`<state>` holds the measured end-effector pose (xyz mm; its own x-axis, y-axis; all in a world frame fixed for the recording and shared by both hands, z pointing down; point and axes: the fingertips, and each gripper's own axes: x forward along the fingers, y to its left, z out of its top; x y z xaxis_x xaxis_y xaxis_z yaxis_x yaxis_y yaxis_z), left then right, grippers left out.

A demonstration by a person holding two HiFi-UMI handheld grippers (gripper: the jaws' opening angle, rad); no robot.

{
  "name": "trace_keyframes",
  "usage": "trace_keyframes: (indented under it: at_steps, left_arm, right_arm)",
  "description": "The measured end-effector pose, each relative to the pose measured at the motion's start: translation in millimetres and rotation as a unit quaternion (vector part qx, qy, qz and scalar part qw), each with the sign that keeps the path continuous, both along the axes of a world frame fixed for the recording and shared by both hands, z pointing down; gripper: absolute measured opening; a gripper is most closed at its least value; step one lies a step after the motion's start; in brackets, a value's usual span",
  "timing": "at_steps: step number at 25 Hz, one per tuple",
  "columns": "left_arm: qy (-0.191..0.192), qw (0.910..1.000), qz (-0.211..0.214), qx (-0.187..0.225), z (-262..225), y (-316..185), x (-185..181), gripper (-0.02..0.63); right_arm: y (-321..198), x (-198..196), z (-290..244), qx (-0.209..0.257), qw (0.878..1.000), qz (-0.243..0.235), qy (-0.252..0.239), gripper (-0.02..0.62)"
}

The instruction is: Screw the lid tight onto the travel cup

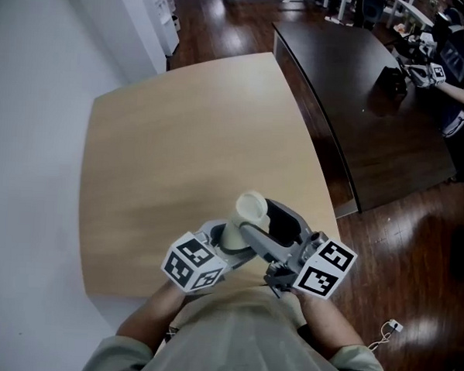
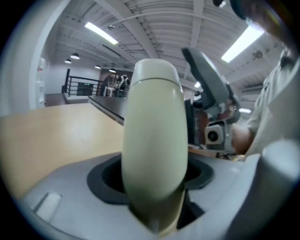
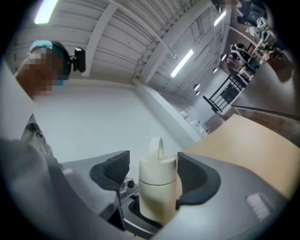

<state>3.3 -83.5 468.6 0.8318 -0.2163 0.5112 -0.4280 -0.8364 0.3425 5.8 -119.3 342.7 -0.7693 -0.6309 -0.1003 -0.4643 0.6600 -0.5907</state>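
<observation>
A cream travel cup (image 1: pixel 246 213) with its lid on is held over the near edge of the light wooden table (image 1: pixel 180 139). My left gripper (image 1: pixel 226 239) is shut on the cup's body; in the left gripper view the cup (image 2: pixel 157 140) fills the gap between the dark pads (image 2: pixel 105 180). My right gripper (image 1: pixel 266 223) reaches in from the right around the lid end. In the right gripper view the lid (image 3: pixel 158 168), with its loop handle upward, stands between the open jaws of that gripper (image 3: pixel 152 174). The left pad (image 3: pixel 112 171) is clearly apart from it.
A dark counter (image 1: pixel 361 94) runs along the table's right side, above dark wood flooring. Another person (image 1: pixel 455 68) works at the far right. A white wall borders the table on the left. My own torso is right behind the grippers.
</observation>
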Motion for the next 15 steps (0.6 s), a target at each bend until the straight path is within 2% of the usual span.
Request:
trace_keyframes:
  at_steps: [2, 4, 7, 10, 13, 15]
  left_arm:
    - [0.066, 0.9956, 0.059, -0.029, -22, 14, 1, 0.318]
    - [0.132, 0.9816, 0.131, -0.045, -47, 33, -2, 0.318]
    - [0.209, 0.9487, 0.229, -0.064, -81, 63, -8, 0.318]
    - [0.269, 0.9093, 0.304, -0.092, -111, 87, -15, 0.318]
    - [0.302, 0.8726, 0.367, -0.112, -132, 107, -20, 0.318]
    - [0.308, 0.8542, 0.401, -0.119, -140, 119, -21, 0.318]
  right_arm:
    - [10, 7, -18, 0.026, 0.999, -0.041, -0.017, 0.311]
    - [19, 13, -33, 0.043, 0.995, -0.082, -0.034, 0.311]
    - [35, 18, -53, 0.065, 0.984, -0.154, -0.059, 0.311]
    - [54, 15, -70, 0.088, 0.967, -0.227, -0.073, 0.311]
    - [70, 8, -83, 0.103, 0.949, -0.288, -0.075, 0.311]
    - [76, 4, -87, 0.111, 0.939, -0.316, -0.072, 0.311]
